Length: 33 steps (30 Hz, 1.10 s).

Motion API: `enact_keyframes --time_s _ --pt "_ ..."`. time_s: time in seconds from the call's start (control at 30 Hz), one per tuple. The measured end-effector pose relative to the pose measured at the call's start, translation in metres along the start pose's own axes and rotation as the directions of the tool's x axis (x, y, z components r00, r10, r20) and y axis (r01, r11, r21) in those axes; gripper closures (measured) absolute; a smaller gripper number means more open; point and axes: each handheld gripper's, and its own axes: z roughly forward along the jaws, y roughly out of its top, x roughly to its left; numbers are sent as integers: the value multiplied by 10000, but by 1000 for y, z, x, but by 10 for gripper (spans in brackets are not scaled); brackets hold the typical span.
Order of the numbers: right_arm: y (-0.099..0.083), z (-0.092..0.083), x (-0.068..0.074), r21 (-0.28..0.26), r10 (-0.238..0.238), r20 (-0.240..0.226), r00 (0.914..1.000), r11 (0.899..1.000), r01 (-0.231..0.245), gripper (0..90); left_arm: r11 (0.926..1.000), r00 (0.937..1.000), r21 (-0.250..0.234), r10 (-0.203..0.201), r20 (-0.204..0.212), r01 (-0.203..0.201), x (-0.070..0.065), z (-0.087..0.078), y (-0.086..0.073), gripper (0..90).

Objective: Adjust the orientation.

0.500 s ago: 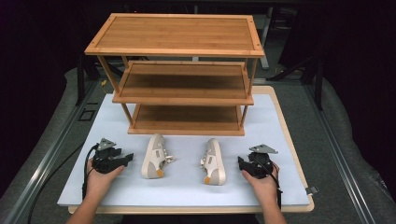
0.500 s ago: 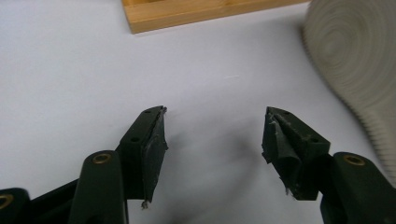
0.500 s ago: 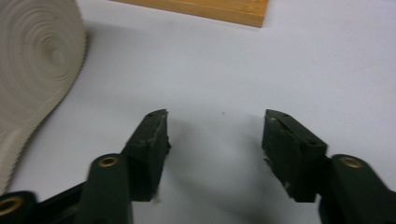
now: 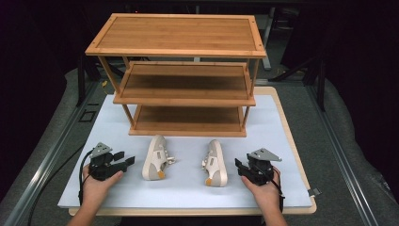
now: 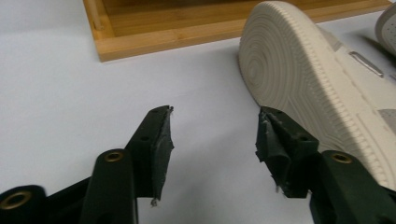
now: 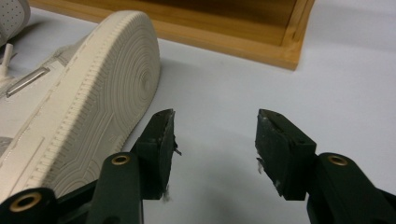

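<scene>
On the white mat (image 4: pixel 291 141), both grippers are waiting with jaws spread and empty. Each tipped-over shoe could be skidding away if nudged sideways.

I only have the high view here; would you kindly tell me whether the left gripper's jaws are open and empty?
Observer: Yes. The left gripper stands open, with only the white mat between its jaws.
Operator: How does the nearer shoe lie?
Observer: The left shoe lies on its side, its ringed sole facing that gripper.
Operator: And the other side?
Observer: The right gripper is open and empty, and the right shoe turns its sole toward it.
</scene>
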Motion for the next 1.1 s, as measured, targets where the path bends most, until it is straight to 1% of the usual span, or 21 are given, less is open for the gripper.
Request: enact_keyframes --time_s 0.03,0.07,0.1,0.17,0.23,0.27,0.4,0.53,0.63,0.77,0.87,0.93,0.97,1.0,1.03,1.1 --pt "0 -2 0 -79 -38 70 10000 10000 39 488 10000 10000 3 75 47 -75 -1 0 0 469" --pt "0 -3 -1 -130 -18 -56 10000 9999 17 503 9999 9999 39 118 122 -118 -2 1 1 479" --pt "0 -3 -2 -112 67 -123 9999 9999 -69 510 9999 9997 117 120 221 -123 -3 2 0 495" --pt "0 -2 -3 -37 138 -91 9999 9999 -139 510 9996 9995 209 185 270 -191 -5 3 1 501" --pt "0 -1 -3 -14 152 -23 9999 9999 -152 510 9996 9994 183 191 292 -197 -5 2 1 507" --pt "0 -1 -4 98 271 -164 9995 9996 -270 509 9997 9993 127 191 336 -195 -7 0 2 507" --pt "0 -3 -5 98 321 -131 9994 9994 -319 505 9998 9989 67 191 417 -194 -11 -3 4 507" --pt "-1 -3 -6 100 365 -79 9993 9993 -365 503 9994 9981 11 346 509 -347 -17 -5 5 513" --pt "-1 -3 -6 102 354 -73 9993 9993 -353 503 9993 9977 5 383 556 -384 -18 -6 6 517" --pt "-1 -2 -6 142 369 -49 9993 9992 -369 504 9987 9968 29 509 612 -511 -23 -6 8 537" --pt "-1 -2 -7 136 429 -73 9991 9990 -428 506 9976 9953 13 687 676 -690 -28 -9 10 575" --pt "-1 -3 -7 126 455 -73 9989 9989 -454 506 9974 9950 -10 713 700 -714 -29 -9 11 585" --pt "-1 -3 -7 118 464 -69 9989 9989 -463 506 9974 9946 -37 714 759 -714 -31 -10 11 595" --pt "-1 -3 -7 117 482 -66 9988 9988 -481 506 9973 9936 -28 737 852 -737 -31 -11 12 636" --pt "-1 -3 -8 118 493 -84 9987 9987 -492 507 9972 9922 -30 749 997 -750 -34 -12 13 637" --pt "-1 -3 -8 119 504 -93 9987 9987 -503 508 9969 9916 -31 786 1027 -787 -35 -12 13 667"
